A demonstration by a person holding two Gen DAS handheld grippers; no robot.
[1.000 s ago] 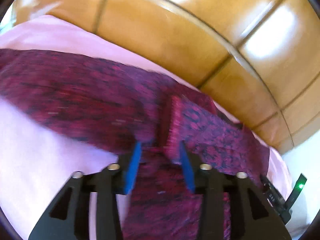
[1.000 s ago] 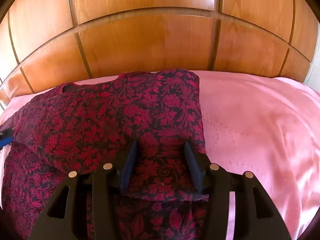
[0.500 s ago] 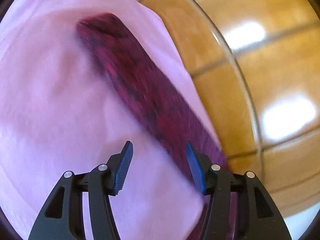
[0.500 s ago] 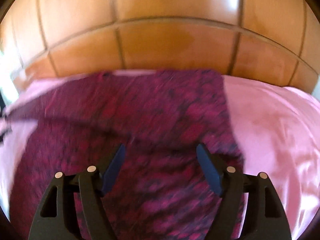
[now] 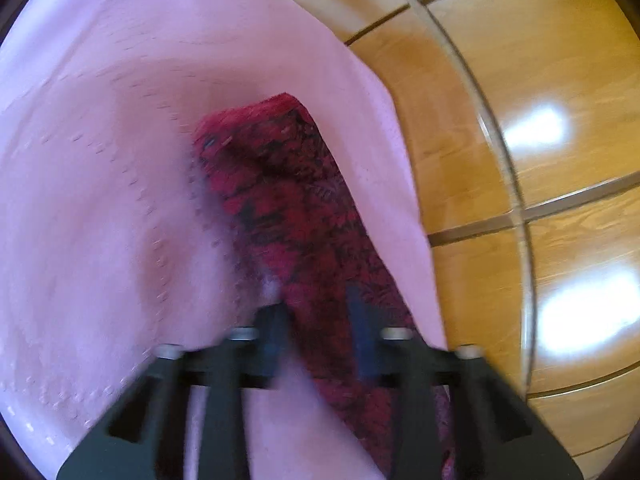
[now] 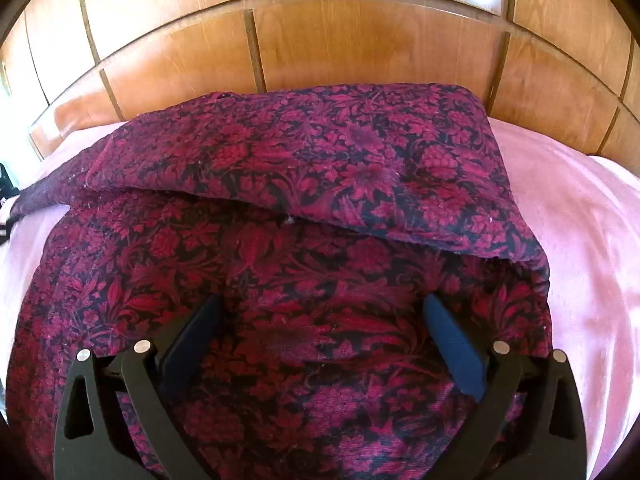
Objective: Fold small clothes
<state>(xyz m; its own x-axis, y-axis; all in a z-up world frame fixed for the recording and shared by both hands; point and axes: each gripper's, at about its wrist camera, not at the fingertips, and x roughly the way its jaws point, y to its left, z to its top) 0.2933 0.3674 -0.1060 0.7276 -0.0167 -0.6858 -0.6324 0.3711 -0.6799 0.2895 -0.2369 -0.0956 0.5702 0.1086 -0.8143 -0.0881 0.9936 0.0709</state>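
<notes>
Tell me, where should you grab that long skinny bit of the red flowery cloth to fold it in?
Grip the sleeve at its free end, coming from the cuff side, along its length. It lies stretched out flat on the pink bedsheet, so the end edge lifts easiest. The left hand-held gripper sits over its middle, jaws narrowed; grip unclear from blur.

A bed covered with a smooth pink stitched sheet (image 6: pixel 580 240) carries a dark red and black floral-patterned fabric garment (image 6: pixel 320 240). The garment lies flat on the sheet, its upper layer folded over, near the glossy wooden panelled headboard (image 6: pixel 340 40).
</notes>
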